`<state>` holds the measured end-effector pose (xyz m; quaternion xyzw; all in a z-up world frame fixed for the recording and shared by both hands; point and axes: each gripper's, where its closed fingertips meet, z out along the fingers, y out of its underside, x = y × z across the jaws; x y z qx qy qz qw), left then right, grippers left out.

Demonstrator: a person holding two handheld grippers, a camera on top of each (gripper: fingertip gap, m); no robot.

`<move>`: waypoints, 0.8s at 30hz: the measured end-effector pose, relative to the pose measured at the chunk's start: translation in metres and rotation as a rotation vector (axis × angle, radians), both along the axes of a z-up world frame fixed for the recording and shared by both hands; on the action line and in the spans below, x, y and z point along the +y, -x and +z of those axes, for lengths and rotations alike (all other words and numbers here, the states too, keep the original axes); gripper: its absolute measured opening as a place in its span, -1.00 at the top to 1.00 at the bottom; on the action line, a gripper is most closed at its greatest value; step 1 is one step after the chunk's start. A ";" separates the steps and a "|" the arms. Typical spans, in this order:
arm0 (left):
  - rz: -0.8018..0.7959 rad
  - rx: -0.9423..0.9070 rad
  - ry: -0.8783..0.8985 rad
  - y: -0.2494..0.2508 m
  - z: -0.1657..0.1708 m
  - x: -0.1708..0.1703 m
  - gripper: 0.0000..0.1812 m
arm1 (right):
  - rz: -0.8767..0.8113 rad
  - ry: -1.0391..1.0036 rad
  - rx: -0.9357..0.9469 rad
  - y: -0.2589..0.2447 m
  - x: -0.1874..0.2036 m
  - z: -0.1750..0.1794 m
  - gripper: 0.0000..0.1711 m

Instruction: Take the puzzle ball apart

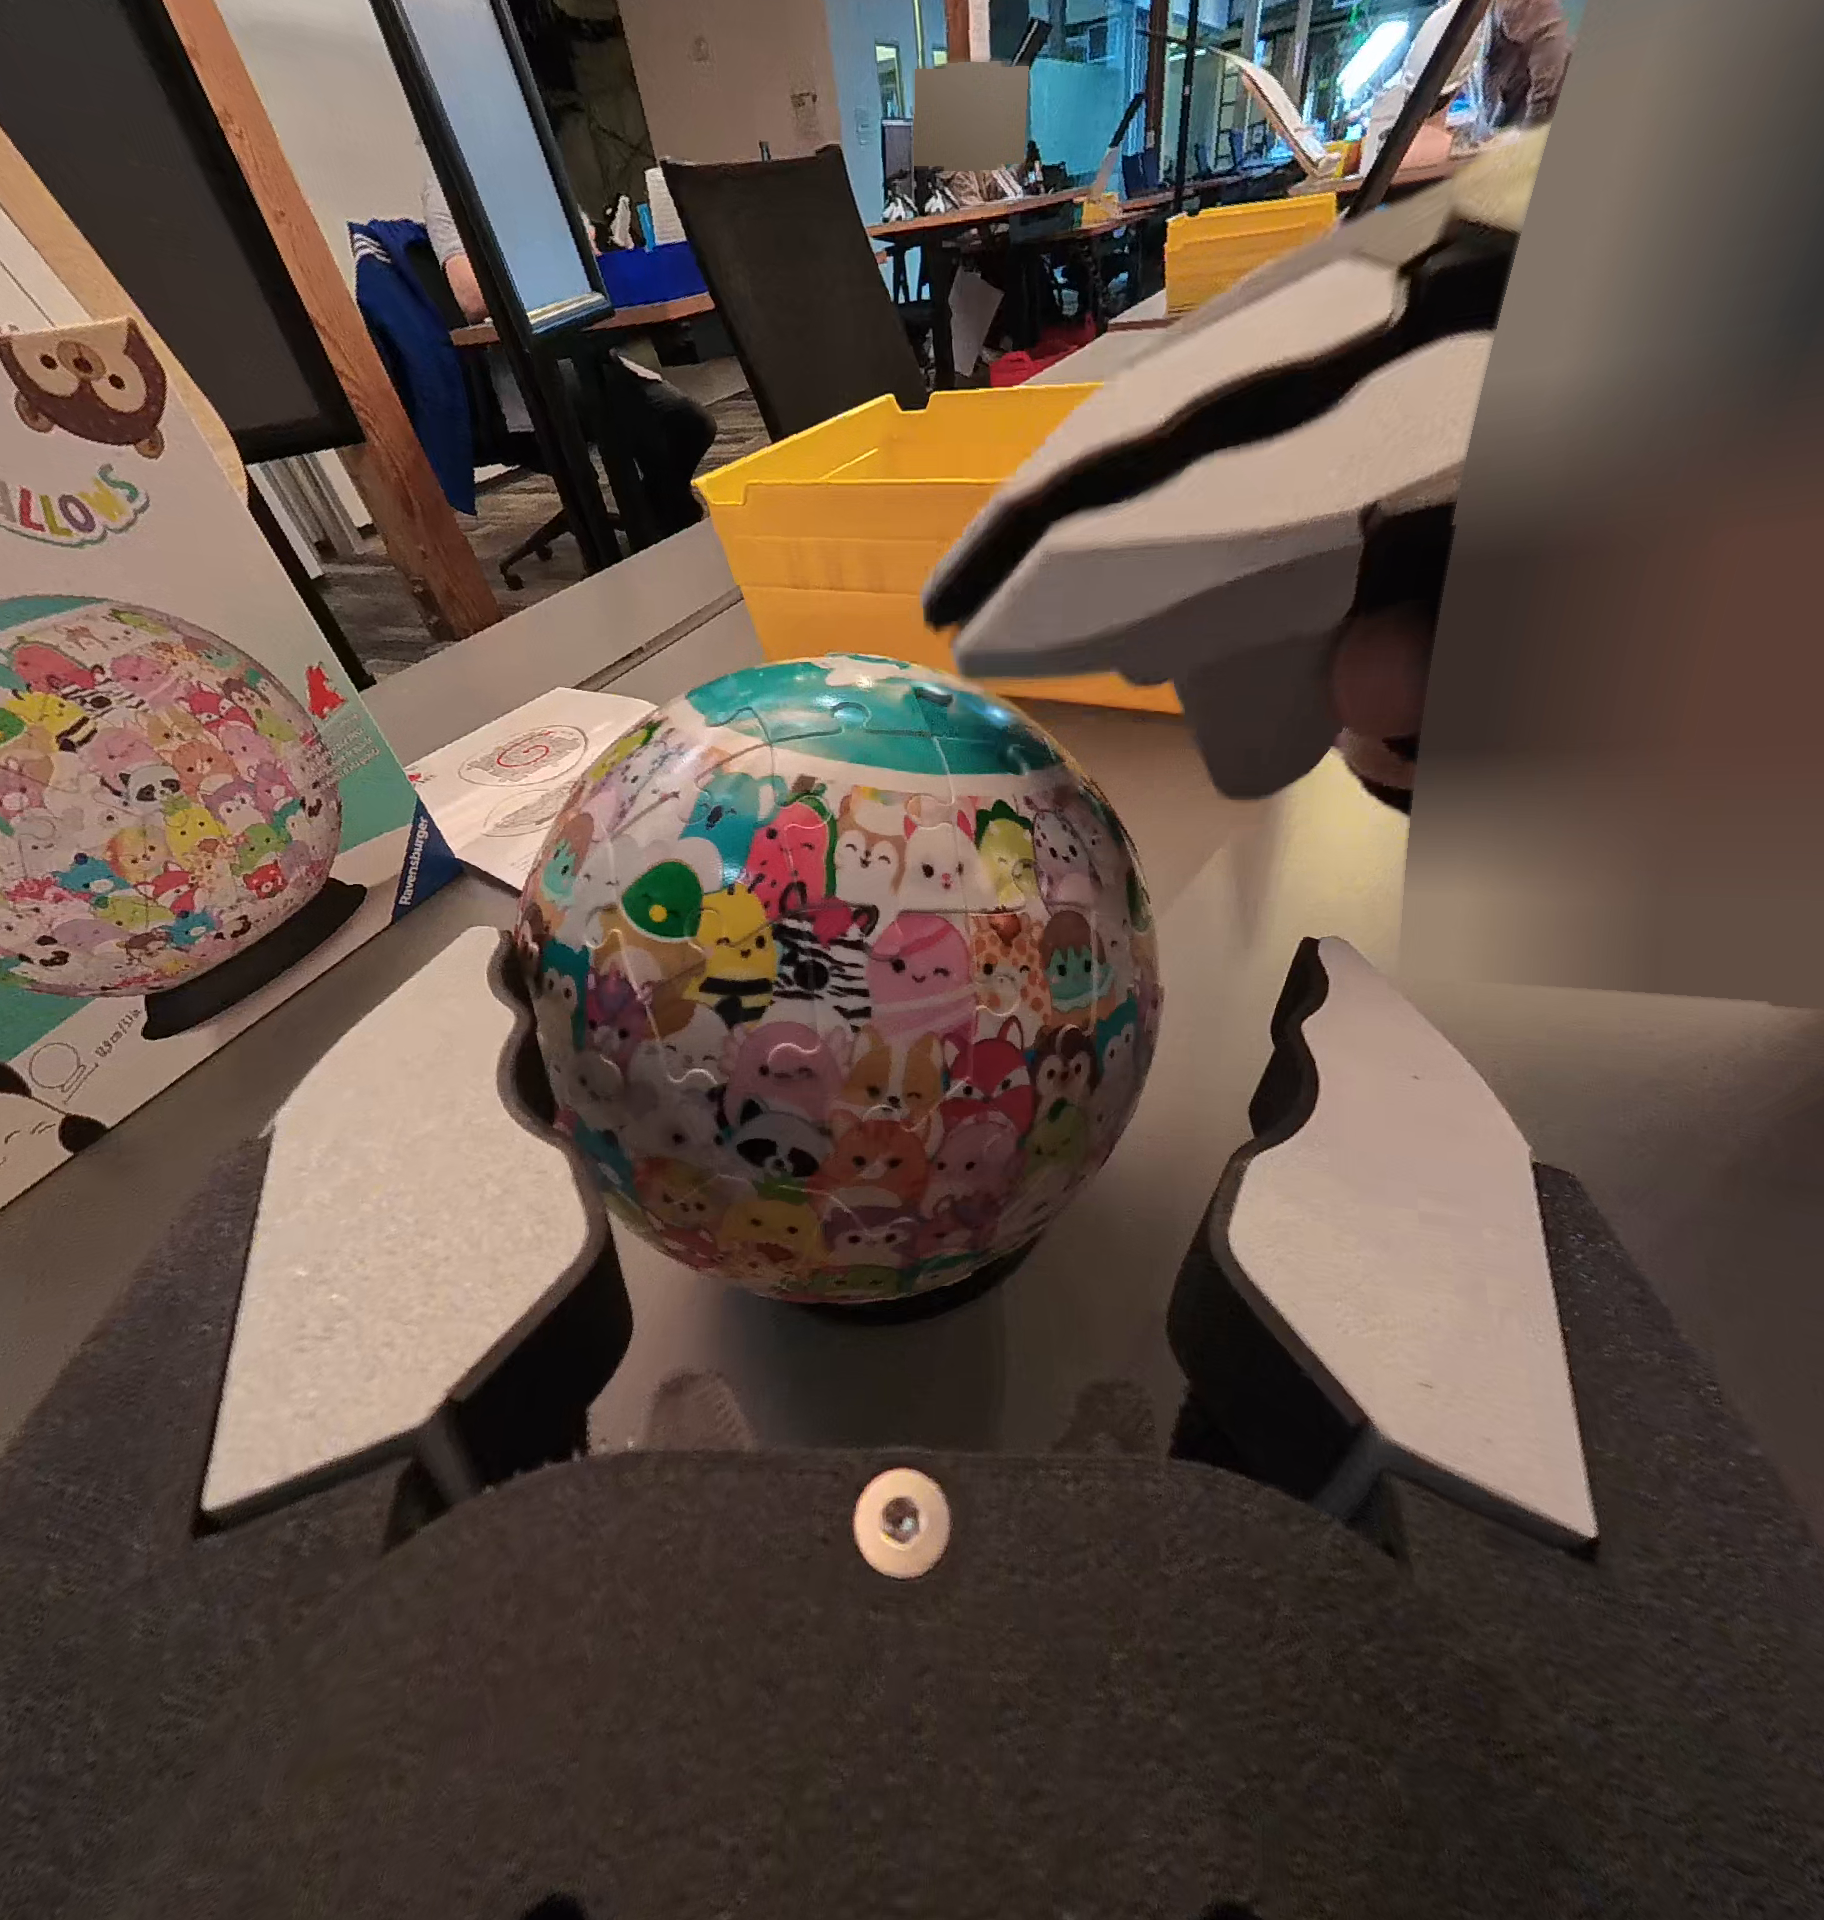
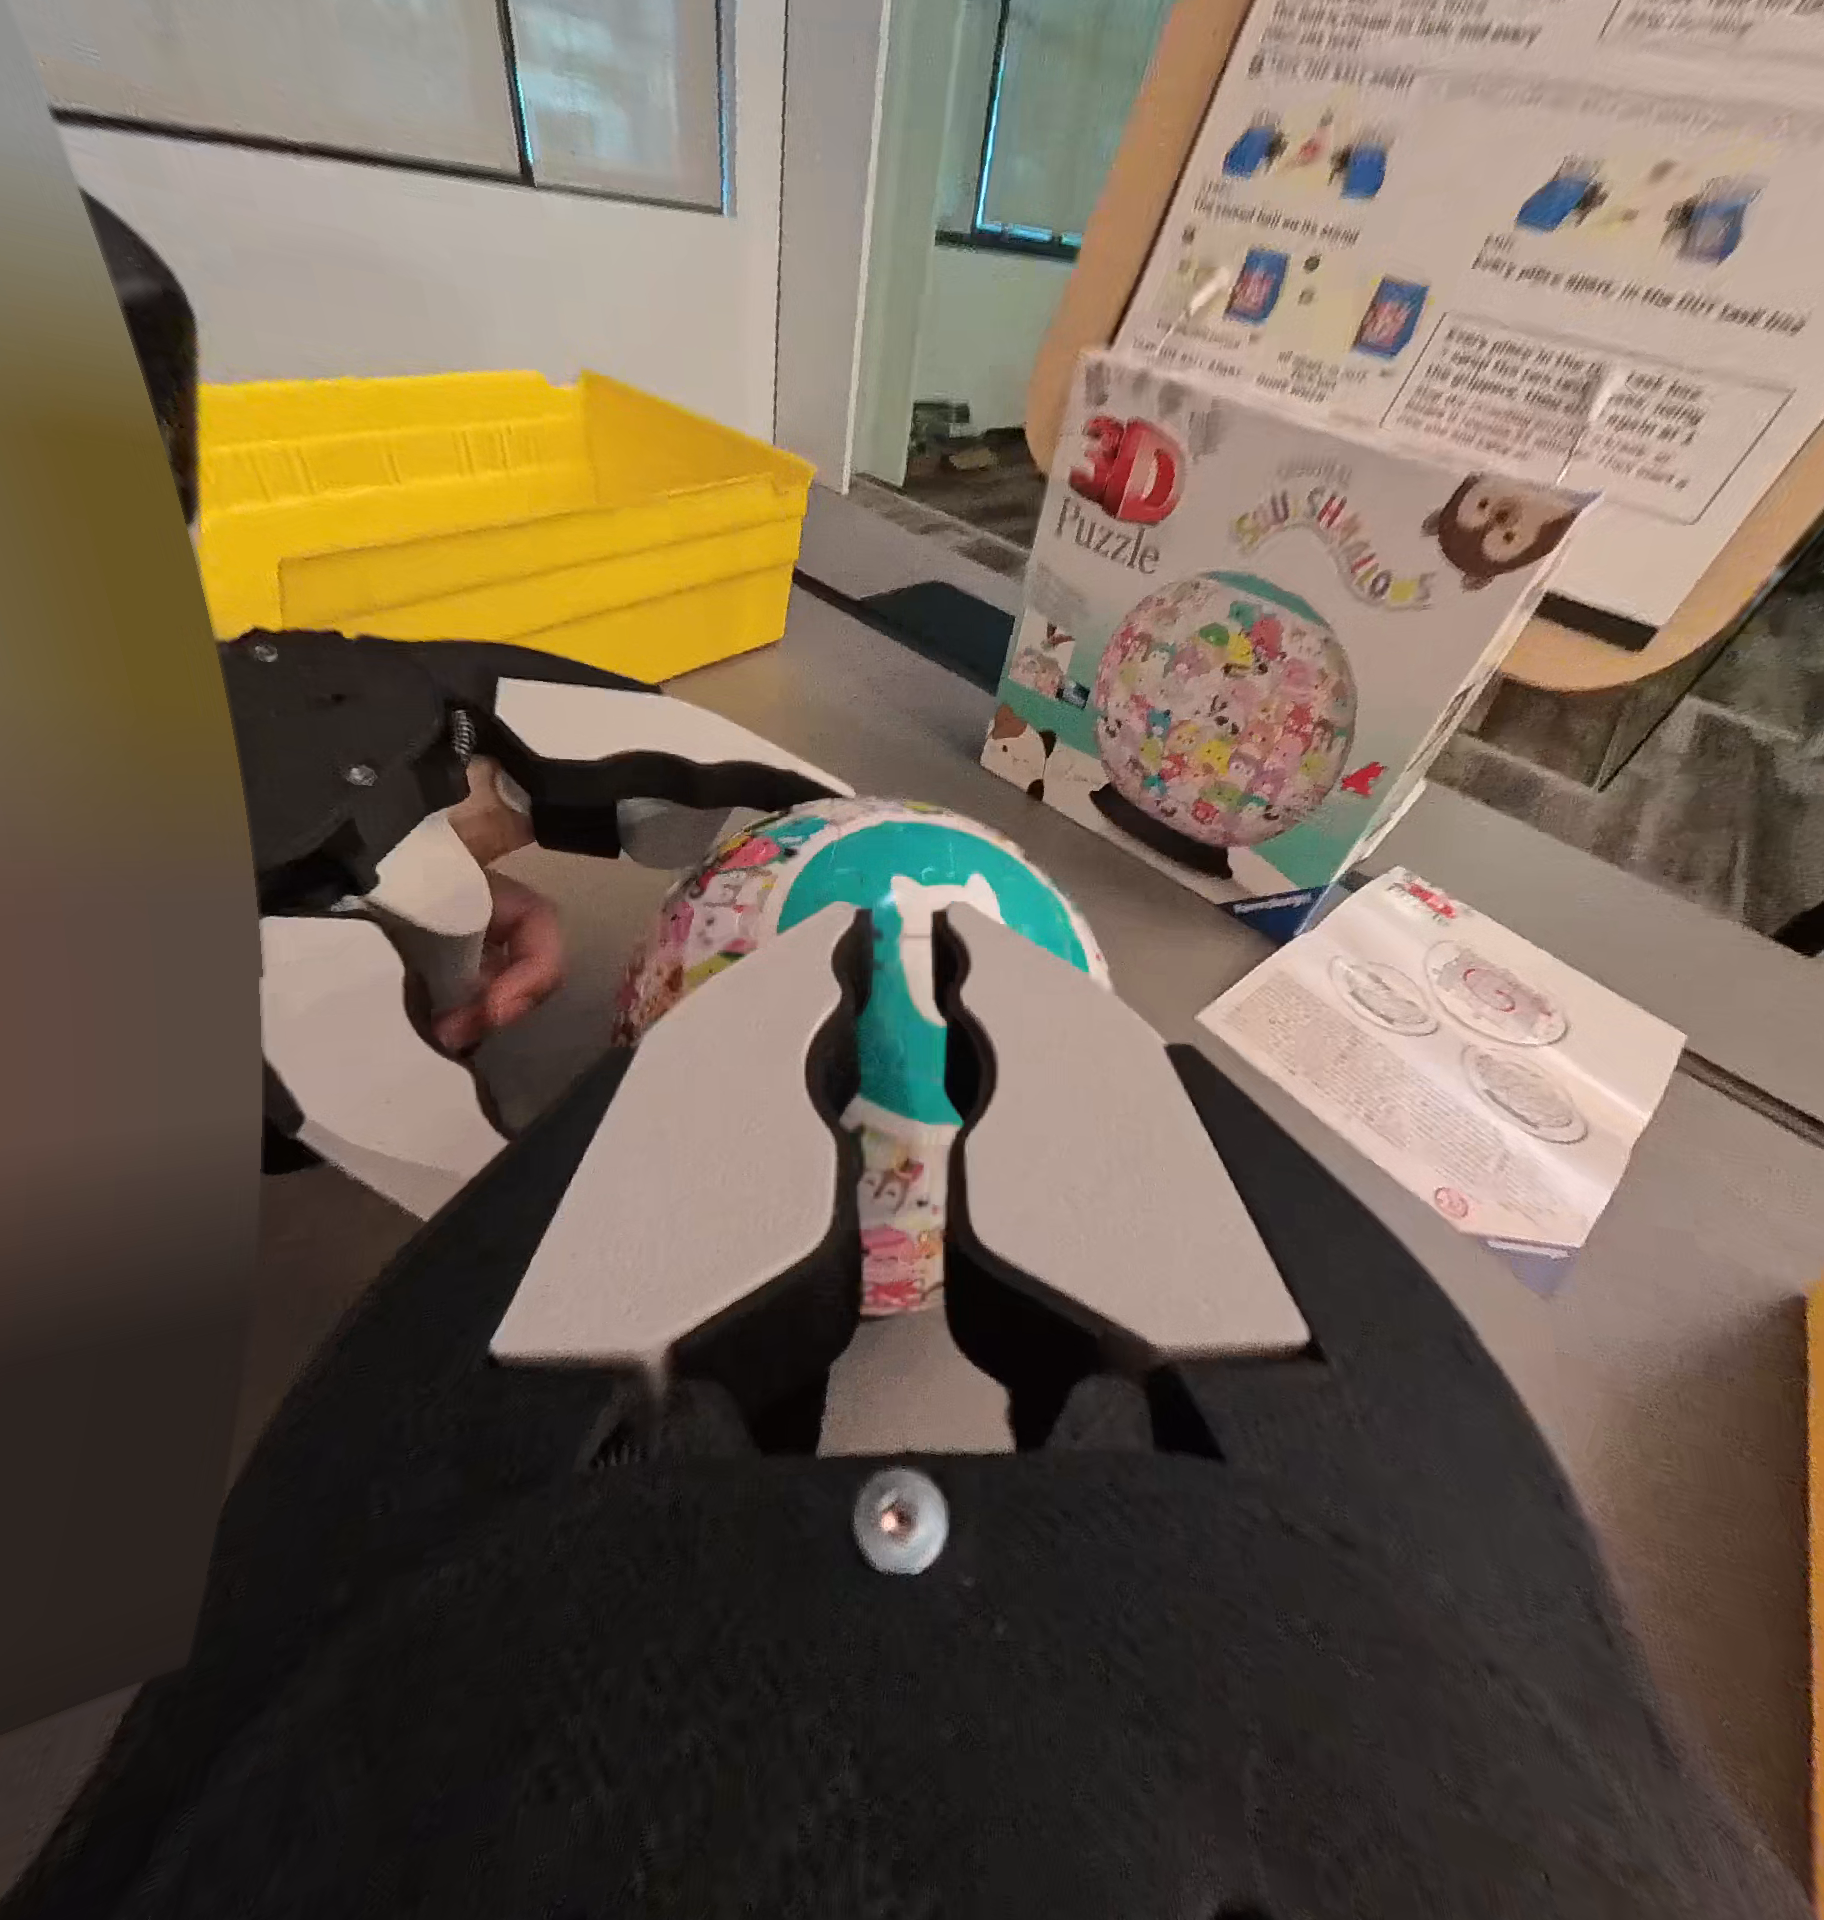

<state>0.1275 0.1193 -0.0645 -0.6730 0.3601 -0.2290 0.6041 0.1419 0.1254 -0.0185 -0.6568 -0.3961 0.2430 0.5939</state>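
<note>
The puzzle ball, covered in colourful cartoon animals with a teal cap, stands whole on a black stand on the grey table. My left gripper is open around it at mid height; its left fingertip touches the ball's side and the right finger stands apart. My right gripper hovers just above the teal cap, jaws shut to a narrow slit with nothing seen between them. In the right wrist view the right gripper points down over the ball's top, and the left gripper straddles the ball from the left.
A yellow bin stands behind the ball, also in the right wrist view. The puzzle box and a paper leaflet lie beside the ball. An instruction board leans behind the box. Some 5 centimeters of space lies between my two pairs of fingers.
</note>
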 end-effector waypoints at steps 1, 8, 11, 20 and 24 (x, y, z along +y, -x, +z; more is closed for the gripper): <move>0.000 0.001 0.000 0.000 0.000 0.000 -0.46 | 0.011 -0.022 0.013 0.001 -0.003 0.004 0.90; 0.001 -0.005 0.004 -0.001 0.001 -0.001 -0.46 | 0.030 0.034 -0.018 0.005 0.001 -0.012 0.90; 0.003 0.008 -0.001 -0.001 0.000 -0.001 -0.45 | 0.021 0.023 0.005 0.001 0.001 -0.002 0.89; 0.010 0.001 0.001 0.000 0.001 0.000 -0.44 | -0.045 -0.042 0.046 -0.016 0.006 0.016 0.87; 0.010 0.002 -0.001 0.001 0.001 0.000 -0.42 | -0.074 -0.013 0.065 -0.039 0.018 0.017 0.79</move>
